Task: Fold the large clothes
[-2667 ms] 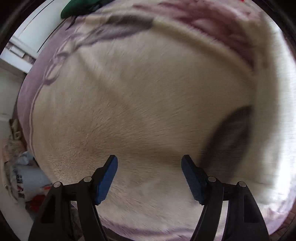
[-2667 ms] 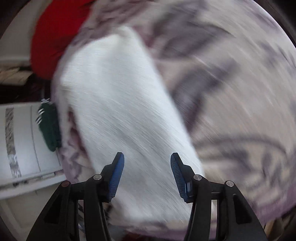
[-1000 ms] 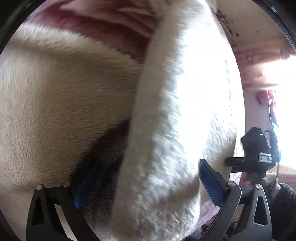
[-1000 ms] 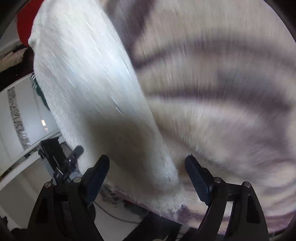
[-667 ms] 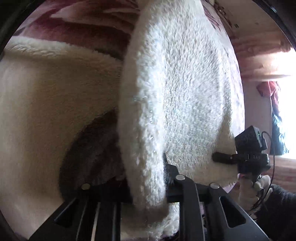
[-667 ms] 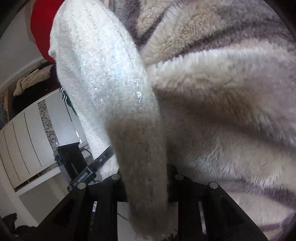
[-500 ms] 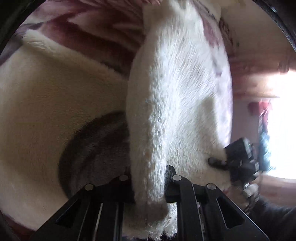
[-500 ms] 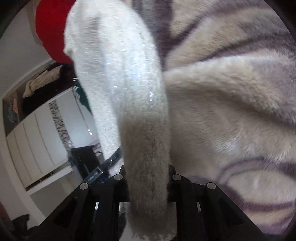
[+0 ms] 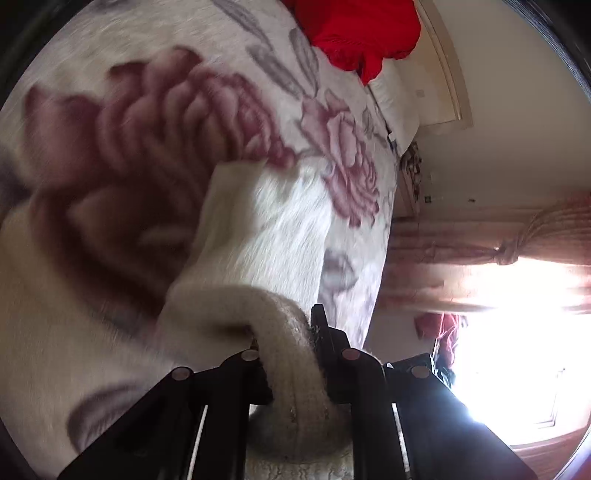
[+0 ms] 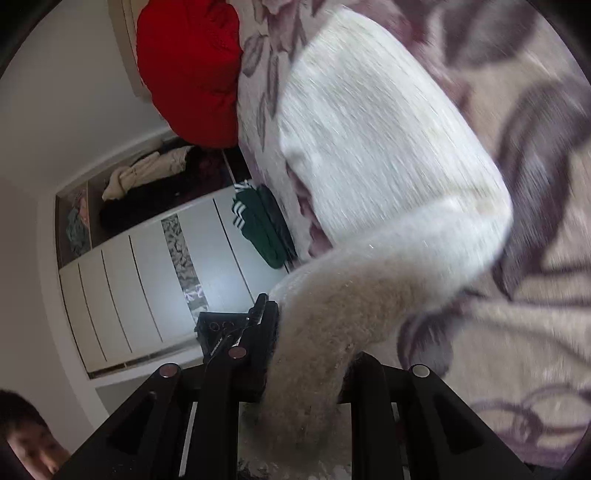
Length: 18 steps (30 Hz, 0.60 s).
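A white fluffy sweater point(image 10: 376, 144) lies on a floral blanket point(image 10: 535, 332) that covers a bed. My right gripper point(image 10: 306, 369) is shut on one edge of the sweater and has it lifted and curled over. My left gripper point(image 9: 291, 365) is shut on another edge of the same sweater point(image 9: 269, 229), also raised off the blanket point(image 9: 122, 122). The fingertips of both grippers are buried in the thick fabric.
A red garment point(image 10: 192, 70) lies at the head of the bed and also shows in the left wrist view point(image 9: 354, 29). A green garment point(image 10: 262, 225) lies at the bed's edge. A white wardrobe point(image 10: 147, 288) stands beside the bed. A bright window with curtains point(image 9: 491, 254) is opposite.
Both grippers went from open over the sweater to shut on its edges. They have since lifted and pulled the edges back, so more of the bed and room shows.
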Motion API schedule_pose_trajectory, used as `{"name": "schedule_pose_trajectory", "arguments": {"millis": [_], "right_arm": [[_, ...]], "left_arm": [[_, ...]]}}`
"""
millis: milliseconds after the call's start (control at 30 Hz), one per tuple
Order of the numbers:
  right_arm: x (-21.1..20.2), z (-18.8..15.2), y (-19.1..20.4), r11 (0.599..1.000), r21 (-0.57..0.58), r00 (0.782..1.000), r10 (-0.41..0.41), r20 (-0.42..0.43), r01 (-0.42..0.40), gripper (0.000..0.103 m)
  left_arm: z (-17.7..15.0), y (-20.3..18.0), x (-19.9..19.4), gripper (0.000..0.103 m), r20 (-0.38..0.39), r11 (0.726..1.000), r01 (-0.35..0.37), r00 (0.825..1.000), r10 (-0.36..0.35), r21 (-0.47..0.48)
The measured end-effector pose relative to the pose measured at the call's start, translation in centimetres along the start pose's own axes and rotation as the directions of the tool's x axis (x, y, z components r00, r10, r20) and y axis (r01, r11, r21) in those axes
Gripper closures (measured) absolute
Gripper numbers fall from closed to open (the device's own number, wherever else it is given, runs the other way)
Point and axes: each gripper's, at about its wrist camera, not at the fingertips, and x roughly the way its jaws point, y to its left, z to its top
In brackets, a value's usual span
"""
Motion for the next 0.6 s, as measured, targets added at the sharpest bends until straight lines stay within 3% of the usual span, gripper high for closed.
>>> {"name": "schedule_pose_trajectory", "arguments": {"millis": [133, 300, 433, 533, 600], "right_arm": [[1.0, 6.2, 2.1, 0.999, 0.046, 0.998, -0.012, 0.056, 0.009, 0.084], [2.4, 14.1, 1.6, 0.990, 0.135, 0.996, -0.036, 0.085, 0.025, 0.084], [3.9, 18.0, 0.8, 0.975, 0.220, 0.997, -0.034, 0.071, 0.017, 0.077], [4.3, 19.3, 0.3, 0.968, 0.252, 0.999, -0.022, 0.047, 0.010, 0.074], [3.9, 19.3, 0.1, 0.963, 0.266, 0.999, 0.021, 0.047, -0.033, 0.062]], "left_arm": [[5.0, -1.2, 4.6, 0.093, -0.008, 0.999, -0.018, 1.000, 0.017, -0.034], [10.7, -1.3, 9.8, 0.088, -0.081, 0.995, -0.042, 0.996, 0.034, -0.090], [13.0, -0.1, 10.8, 0.077, -0.162, 0.977, 0.030, 0.985, -0.065, -0.210], [13.6, 0.9, 11.0, 0.071, -0.168, 0.957, 0.098, 0.975, -0.147, -0.272], [13.4, 2.2, 10.9, 0.063, -0.138, 0.925, 0.167, 0.964, -0.225, -0.341]]}}
